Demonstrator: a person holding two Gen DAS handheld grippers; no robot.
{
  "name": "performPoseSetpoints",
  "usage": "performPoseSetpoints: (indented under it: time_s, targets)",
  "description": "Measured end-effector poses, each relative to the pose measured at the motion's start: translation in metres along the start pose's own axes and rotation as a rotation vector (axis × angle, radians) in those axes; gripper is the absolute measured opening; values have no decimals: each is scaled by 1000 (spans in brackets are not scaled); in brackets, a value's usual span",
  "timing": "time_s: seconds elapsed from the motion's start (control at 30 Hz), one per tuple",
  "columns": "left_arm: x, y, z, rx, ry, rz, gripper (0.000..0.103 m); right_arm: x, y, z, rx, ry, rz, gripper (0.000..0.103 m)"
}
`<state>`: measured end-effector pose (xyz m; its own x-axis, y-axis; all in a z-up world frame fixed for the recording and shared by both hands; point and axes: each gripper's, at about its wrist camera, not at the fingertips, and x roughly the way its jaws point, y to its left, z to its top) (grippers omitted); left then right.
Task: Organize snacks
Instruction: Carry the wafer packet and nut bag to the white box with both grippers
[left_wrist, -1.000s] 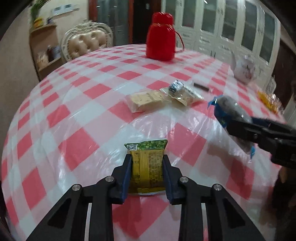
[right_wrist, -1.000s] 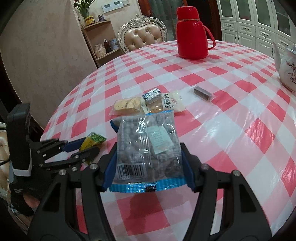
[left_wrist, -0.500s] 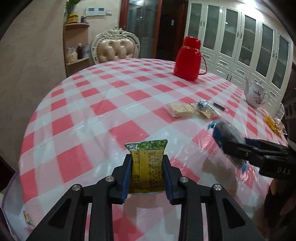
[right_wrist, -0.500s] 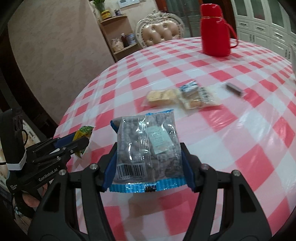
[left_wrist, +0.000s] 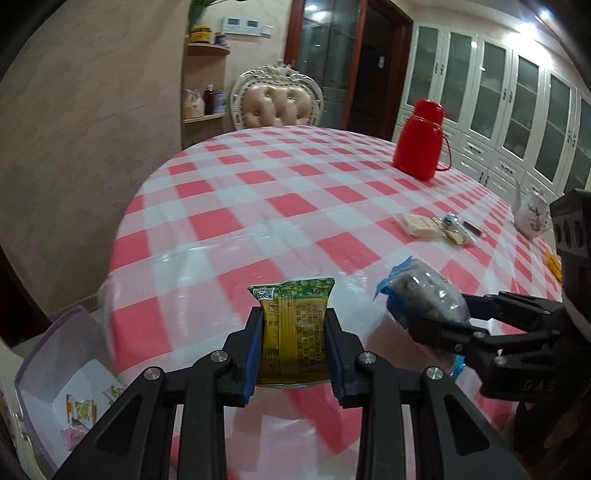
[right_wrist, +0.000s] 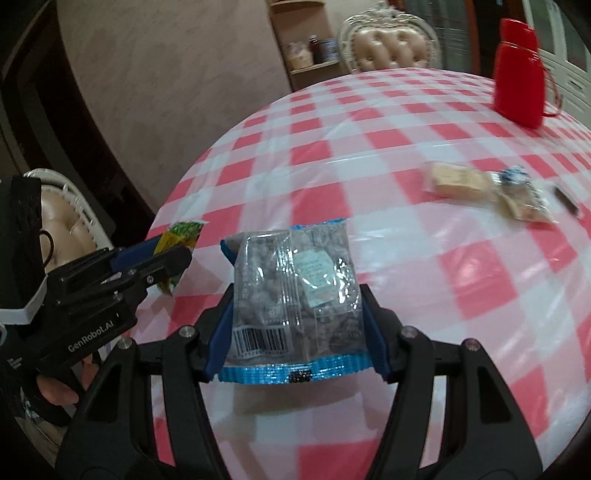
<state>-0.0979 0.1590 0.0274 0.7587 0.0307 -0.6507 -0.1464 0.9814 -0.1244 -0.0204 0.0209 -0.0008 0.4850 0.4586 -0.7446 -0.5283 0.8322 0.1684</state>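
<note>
Both grippers have swung leftward and back toward the near-left rim of the round table with the red-and-white checked plastic cloth (left_wrist: 236, 221) over the last second, and a clear lavender-tinted plastic storage bin (left_wrist: 55, 354) holding a few small wrapped sweets, absent from the earlier left wrist views, now shows below that rim. Just right of the bin, the left gripper (left_wrist: 293, 347) pinches a green-and-yellow foil snack packet (left_wrist: 293, 332) upright between its blue pads, held above the table's near edge. Further right, the right gripper (right_wrist: 297, 328) is clamped on a clear crinkly bag of brownish nuts with a blue sealed edge (right_wrist: 295, 295), also off the cloth and near the same edge. Farther across the table from the bin lie a pale cracker packet (left_wrist: 419, 225), a small blue-and-white wrapped snack (left_wrist: 452, 223) touching it and a thin dark bar (left_wrist: 472, 229), with a red plastic thermos jug (left_wrist: 421, 142) beyond them. The step in hand looks like carrying both picked snacks to the bin. Next, the left packet probably needs to go over the bin's open top and be released, then the nut bag follows; the loose snacks remain to collect.
</note>
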Motion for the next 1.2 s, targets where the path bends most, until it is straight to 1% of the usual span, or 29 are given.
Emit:
performPoseSetpoints:
  time_s: [0.1,0.23,0.7,0.87,1.0,1.1,1.2]
  targets:
    - [-6,16,-5,-23,-8,11,32,9,15,2,-19,8,13,65]
    - [-16,36,-10,-52,-22,28,32,23,36,7,-34,27,50,65]
    - [-40,110,-33,-161,-46,112,32,64,123,12,-184,76,120,65]
    - [-41,132,-43,-174,-47,153,32,76,157,10,-252,95,143,65]
    - [-41,154,-51,-205,-38,185,32,84,180,8,-303,105,157,65]
    - [-43,168,-55,-222,-38,216,32,90,192,7,-329,114,161,65]
    - [-44,181,-58,-231,-33,262,32,94,201,7,-345,122,167,65]
